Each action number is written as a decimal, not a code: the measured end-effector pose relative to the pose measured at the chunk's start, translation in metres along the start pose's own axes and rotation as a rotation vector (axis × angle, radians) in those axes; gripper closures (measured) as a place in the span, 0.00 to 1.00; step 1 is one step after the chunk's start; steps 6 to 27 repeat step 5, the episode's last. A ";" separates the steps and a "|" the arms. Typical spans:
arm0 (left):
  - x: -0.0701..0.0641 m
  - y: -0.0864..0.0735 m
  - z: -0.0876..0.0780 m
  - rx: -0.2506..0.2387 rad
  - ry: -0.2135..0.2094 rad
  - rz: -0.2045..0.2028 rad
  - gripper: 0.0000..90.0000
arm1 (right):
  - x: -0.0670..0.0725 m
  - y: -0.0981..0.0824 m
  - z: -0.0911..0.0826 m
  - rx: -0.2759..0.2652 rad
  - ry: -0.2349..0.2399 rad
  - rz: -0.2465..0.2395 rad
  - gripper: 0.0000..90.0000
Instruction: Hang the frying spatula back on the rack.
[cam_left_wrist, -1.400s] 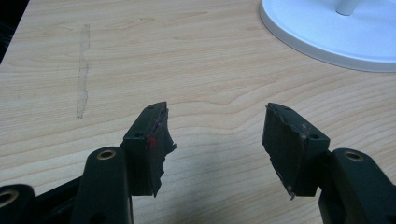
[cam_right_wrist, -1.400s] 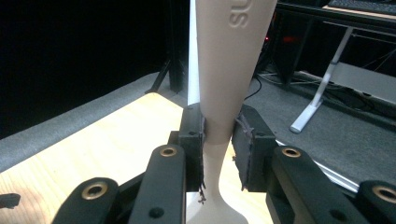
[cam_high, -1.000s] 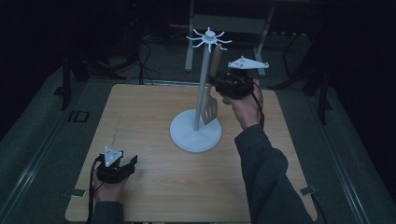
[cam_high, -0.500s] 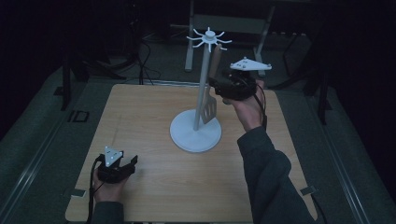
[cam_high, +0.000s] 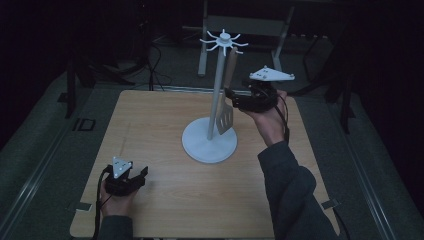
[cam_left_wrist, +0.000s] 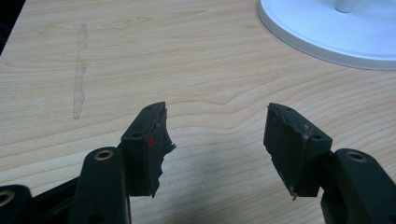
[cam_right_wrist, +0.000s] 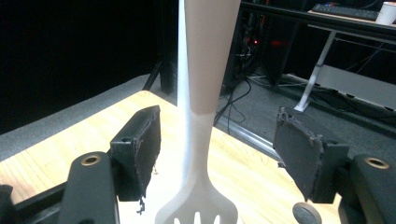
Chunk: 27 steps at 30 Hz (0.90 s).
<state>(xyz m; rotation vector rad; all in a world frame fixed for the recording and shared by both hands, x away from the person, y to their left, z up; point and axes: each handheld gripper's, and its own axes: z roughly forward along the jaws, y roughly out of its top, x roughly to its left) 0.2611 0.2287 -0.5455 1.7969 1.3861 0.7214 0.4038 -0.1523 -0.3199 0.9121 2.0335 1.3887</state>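
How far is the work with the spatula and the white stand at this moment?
Done, it seems: the spatula hangs from the top of the white stand. In hand: the right gripper has just been opening; its pads stand apart on both sides of the handle, not pressing it. Left: probably drawing that gripper back. The left gripper rests open on the table.

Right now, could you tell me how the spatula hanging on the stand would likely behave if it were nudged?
The spatula hangs from one hook at the top of the stand, so it would probably swing. Its thin slotted blade suggests it is light and fairly stiff. The right gripper has just opened around its handle without touching it.
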 end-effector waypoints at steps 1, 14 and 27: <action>0.000 0.000 0.000 0.000 0.000 0.000 0.44 | 0.000 -0.002 -0.001 0.001 0.000 -0.002 0.36; 0.001 0.000 0.000 0.003 0.001 0.000 0.44 | -0.003 -0.013 -0.006 0.002 0.004 0.003 0.36; 0.001 0.000 0.000 0.003 0.001 0.000 0.44 | -0.003 -0.013 -0.006 0.002 0.004 0.003 0.36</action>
